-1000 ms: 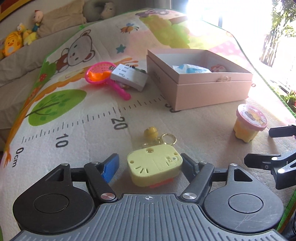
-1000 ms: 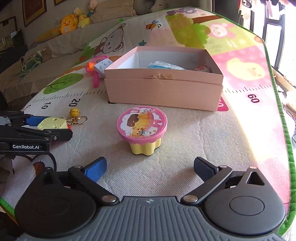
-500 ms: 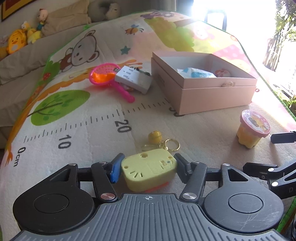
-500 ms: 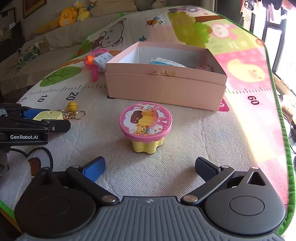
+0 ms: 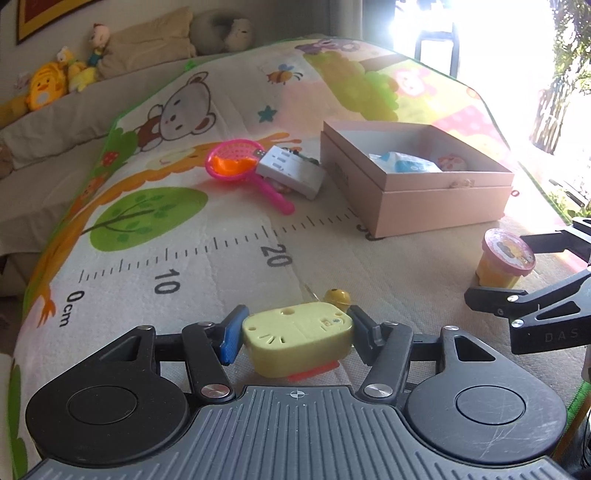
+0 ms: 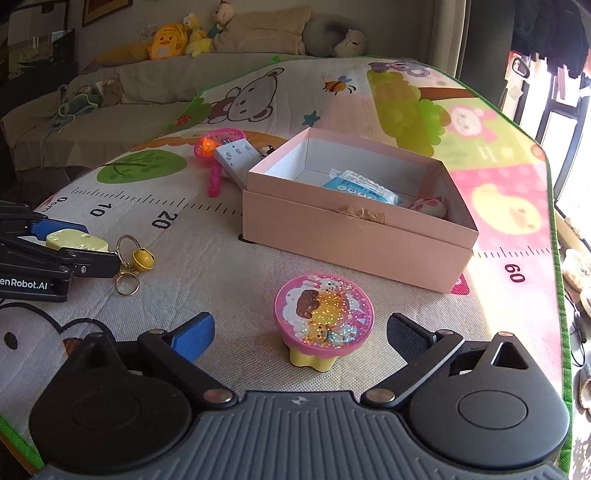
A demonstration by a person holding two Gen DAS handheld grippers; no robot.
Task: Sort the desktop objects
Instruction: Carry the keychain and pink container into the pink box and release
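I had the yellow toy (image 5: 297,338) clamped in the left gripper (image 5: 295,334), both pads pressed against its sides, low over the near part of the play mat (image 5: 207,236). From the right wrist view its bell (image 6: 143,258) and key ring (image 6: 126,284) trailed off the far side of that gripper toward the mat; whether the toy itself was clear of the mat I could not tell.

The right gripper (image 6: 299,332) stood released. Its jaws had just been closing in a little, with the pink-lidded cup (image 6: 323,319) standing upright on the mat between them, the pads not touching it on either side.

Beyond the cup sat the open pink box (image 6: 354,236), and inside it lay a blue and white packet (image 6: 360,188) and a small pink and white toy (image 6: 426,205) toward its right corner. To the left of the box, farther away, a white block (image 5: 291,171) lay against the pink scoop (image 5: 236,166), whose handle pointed toward me. The mat's printed ruler ran between these things and the left gripper. Along the far edge, behind the mat, stuffed toys (image 6: 170,38) and a cushion (image 6: 266,31) rested on a sofa.
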